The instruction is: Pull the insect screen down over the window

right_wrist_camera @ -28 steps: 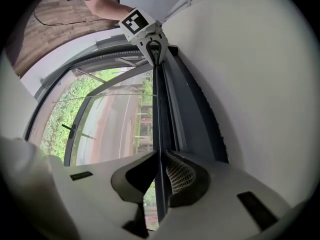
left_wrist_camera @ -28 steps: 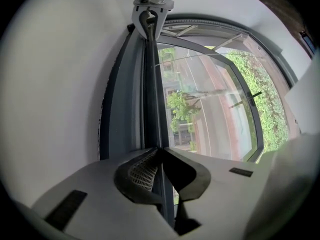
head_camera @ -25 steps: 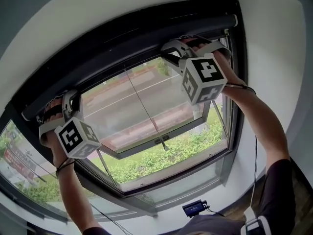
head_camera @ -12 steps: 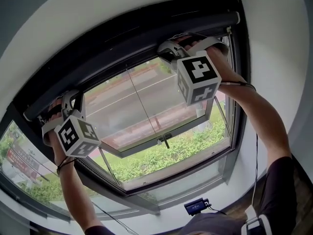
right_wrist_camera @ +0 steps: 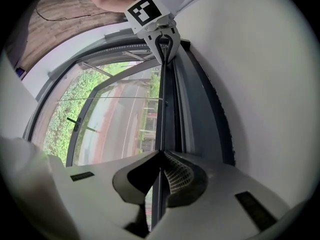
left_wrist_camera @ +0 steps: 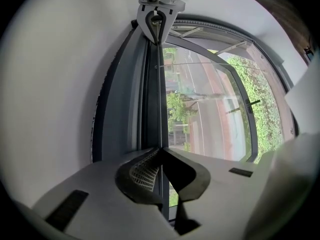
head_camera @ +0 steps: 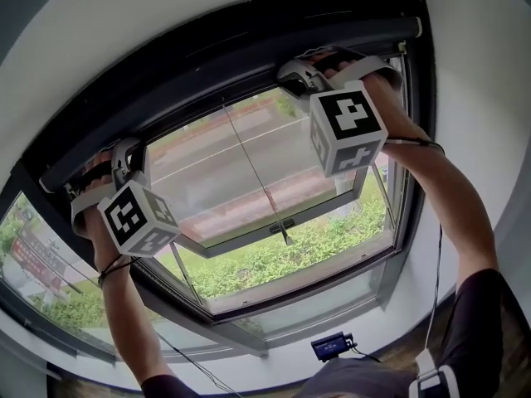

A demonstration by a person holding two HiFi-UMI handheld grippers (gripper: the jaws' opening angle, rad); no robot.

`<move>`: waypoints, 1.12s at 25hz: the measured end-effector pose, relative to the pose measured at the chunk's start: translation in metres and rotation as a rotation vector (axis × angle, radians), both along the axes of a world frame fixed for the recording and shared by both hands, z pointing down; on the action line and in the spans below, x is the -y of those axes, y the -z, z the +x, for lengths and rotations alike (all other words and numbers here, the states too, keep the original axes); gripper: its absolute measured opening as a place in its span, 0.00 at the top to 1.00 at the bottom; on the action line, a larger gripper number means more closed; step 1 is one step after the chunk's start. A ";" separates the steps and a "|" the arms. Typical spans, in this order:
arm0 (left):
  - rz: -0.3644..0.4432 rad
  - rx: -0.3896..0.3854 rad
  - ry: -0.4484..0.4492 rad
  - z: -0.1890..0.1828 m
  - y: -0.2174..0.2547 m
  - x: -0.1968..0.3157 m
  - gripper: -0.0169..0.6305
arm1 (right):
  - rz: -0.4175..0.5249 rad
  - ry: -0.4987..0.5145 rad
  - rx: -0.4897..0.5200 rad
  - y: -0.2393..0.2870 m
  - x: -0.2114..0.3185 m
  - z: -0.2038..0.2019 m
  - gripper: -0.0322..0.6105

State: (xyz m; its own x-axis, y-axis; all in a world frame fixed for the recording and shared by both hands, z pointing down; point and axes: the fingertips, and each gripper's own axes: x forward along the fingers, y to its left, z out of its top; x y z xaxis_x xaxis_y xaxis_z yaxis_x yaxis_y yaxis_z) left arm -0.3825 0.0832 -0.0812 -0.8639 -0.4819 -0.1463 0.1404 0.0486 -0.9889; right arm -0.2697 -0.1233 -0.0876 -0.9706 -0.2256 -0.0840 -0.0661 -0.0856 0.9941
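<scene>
Dark pull bar of the insect screen has hardly left twelve o'clock atop the window, with the left gripper at nine and the right gripper at one both pinched tight on it, so the downward pull has yet to begin.

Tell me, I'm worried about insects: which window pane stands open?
The middle pane, with the handle on its lower edge, is swung outward; the left pane and bottom pane sit shut.

Left gripper, right gripper: pale grey, dark-lined jaws.
Cubes: white, black square markers.
Wristbands: thin, dark.
Sleeve, 4 o'clock: short, dark.
Cable: thin, black.
</scene>
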 end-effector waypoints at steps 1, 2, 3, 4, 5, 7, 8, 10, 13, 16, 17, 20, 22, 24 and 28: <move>-0.011 0.013 0.014 0.001 0.000 0.001 0.94 | -0.002 0.006 0.007 0.000 -0.001 0.001 0.91; -0.024 0.030 0.031 0.002 -0.001 0.002 0.94 | -0.009 0.018 0.013 0.000 -0.004 0.001 0.91; -0.036 0.045 0.046 0.002 0.000 0.003 0.94 | -0.019 0.034 0.014 -0.001 -0.007 0.000 0.91; -0.043 0.054 0.057 0.002 0.000 0.004 0.94 | -0.027 0.052 0.011 -0.002 -0.013 -0.001 0.91; -0.046 0.055 0.062 0.003 -0.001 0.005 0.94 | -0.030 0.070 0.008 -0.002 -0.019 -0.004 0.91; -0.035 0.049 0.028 0.010 -0.001 0.008 0.94 | -0.023 0.097 0.004 -0.001 -0.031 -0.009 0.91; -0.024 0.046 -0.014 0.017 -0.001 0.014 0.93 | -0.016 0.097 0.002 -0.001 -0.033 -0.011 0.91; -0.018 0.058 -0.075 0.031 0.000 0.029 0.93 | -0.004 0.087 -0.004 -0.001 -0.032 -0.011 0.91; -0.037 0.064 -0.062 0.030 0.001 0.040 0.90 | -0.014 0.091 -0.002 0.000 -0.030 -0.011 0.91; -0.039 0.045 -0.053 0.021 0.000 0.041 0.91 | -0.018 0.093 -0.017 -0.002 -0.030 -0.013 0.91; -0.041 0.044 -0.051 0.020 0.000 0.041 0.91 | -0.018 0.094 -0.019 -0.002 -0.030 -0.013 0.91; -0.033 0.011 -0.060 0.020 -0.001 0.041 0.91 | -0.016 0.098 -0.019 -0.002 -0.030 -0.013 0.91; -0.010 -0.020 -0.078 0.021 -0.001 0.041 0.92 | -0.015 0.096 -0.024 -0.002 -0.029 -0.012 0.91; 0.013 -0.035 -0.091 0.022 -0.001 0.041 0.93 | -0.013 0.092 -0.036 -0.004 -0.030 -0.012 0.91; 0.026 -0.040 -0.086 0.022 -0.004 0.041 0.94 | 0.009 0.077 -0.055 -0.007 -0.030 -0.013 0.91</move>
State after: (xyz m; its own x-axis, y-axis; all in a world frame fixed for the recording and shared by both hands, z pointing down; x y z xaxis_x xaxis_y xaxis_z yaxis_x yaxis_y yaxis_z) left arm -0.3603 0.0424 -0.0767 -0.8252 -0.5508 -0.1254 0.0947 0.0840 -0.9920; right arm -0.2830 -0.0934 -0.0805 -0.9882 -0.1501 -0.0319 -0.0183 -0.0917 0.9956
